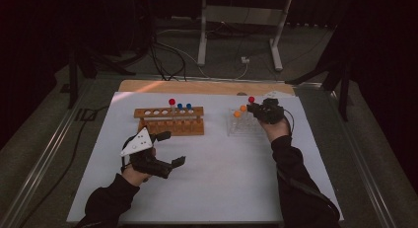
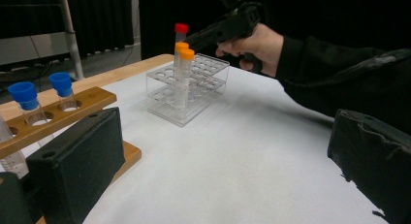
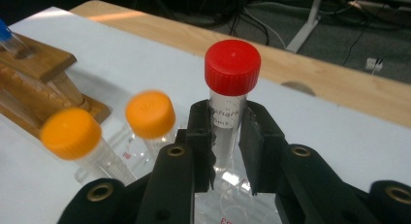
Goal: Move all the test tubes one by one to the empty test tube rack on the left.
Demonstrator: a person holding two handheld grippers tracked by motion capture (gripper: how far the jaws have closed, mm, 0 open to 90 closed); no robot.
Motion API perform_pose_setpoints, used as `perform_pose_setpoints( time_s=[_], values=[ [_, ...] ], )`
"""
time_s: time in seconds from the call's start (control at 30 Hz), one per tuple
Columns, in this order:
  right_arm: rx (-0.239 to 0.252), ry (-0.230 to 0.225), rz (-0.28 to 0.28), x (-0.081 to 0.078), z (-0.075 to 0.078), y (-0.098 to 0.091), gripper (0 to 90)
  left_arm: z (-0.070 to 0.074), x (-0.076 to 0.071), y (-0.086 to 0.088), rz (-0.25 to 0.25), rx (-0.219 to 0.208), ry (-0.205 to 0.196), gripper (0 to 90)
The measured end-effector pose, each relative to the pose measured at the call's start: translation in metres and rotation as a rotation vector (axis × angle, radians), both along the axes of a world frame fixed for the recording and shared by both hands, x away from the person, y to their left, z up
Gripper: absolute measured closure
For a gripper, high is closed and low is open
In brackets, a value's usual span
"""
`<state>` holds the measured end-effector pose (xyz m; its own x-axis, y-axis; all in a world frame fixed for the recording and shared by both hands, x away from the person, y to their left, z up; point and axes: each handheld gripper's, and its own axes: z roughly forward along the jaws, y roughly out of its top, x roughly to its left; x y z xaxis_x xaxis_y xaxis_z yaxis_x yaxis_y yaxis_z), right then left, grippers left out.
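My right gripper [image 3: 227, 136] is shut on a clear tube with a red cap [image 3: 232, 67], its pads pressing the tube just below the cap. In the high view this red-capped tube [image 1: 251, 99] stands upright over the clear plastic rack [image 1: 245, 129], with the right gripper [image 1: 255, 108] beside it. Two orange-capped tubes [image 3: 71, 133] [image 3: 150, 113] stand in that rack to the left. My left gripper [image 1: 173, 148] hovers open over the white mat with nothing between its jaws, near the wooden rack [image 1: 170, 123].
The wooden rack holds a red-capped tube [image 1: 171, 102] and two blue-capped tubes [image 1: 180, 106] [image 1: 189, 106]; in the left gripper view the blue caps [image 2: 23, 94] [image 2: 61, 83] are close by. The white mat [image 1: 222, 183] covers the table. Cables and a stand lie beyond the far edge.
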<state>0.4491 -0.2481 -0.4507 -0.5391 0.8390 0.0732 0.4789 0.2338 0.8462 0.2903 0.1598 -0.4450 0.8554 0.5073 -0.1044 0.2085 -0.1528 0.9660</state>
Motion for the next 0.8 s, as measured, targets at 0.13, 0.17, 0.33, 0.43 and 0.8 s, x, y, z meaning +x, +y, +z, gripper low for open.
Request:
perform_pose_setpoints(
  time_s=[0.13,0.17,0.33,0.43,0.8],
  values=[
    [-0.007,-0.036,0.007,-0.004,0.017,-0.002,75.0,0.001,0.000,0.000,-0.002,0.006,-0.004,0.7],
    [-0.011,-0.045,0.007,-0.005,0.021,-0.002,75.0,0.001,0.000,0.000,-0.006,0.003,-0.001,0.7],
    [-0.023,-0.094,0.018,-0.014,0.046,-0.006,75.0,0.004,-0.001,-0.002,-0.013,0.007,-0.004,0.7],
    [-0.032,-0.117,0.032,-0.021,0.061,-0.007,75.0,0.005,-0.002,-0.004,-0.014,0.015,0.009,0.7],
    [-0.035,-0.172,0.147,-0.057,0.089,0.003,75.0,0.009,-0.004,-0.009,-0.033,0.025,0.021,0.7]
  ],
)
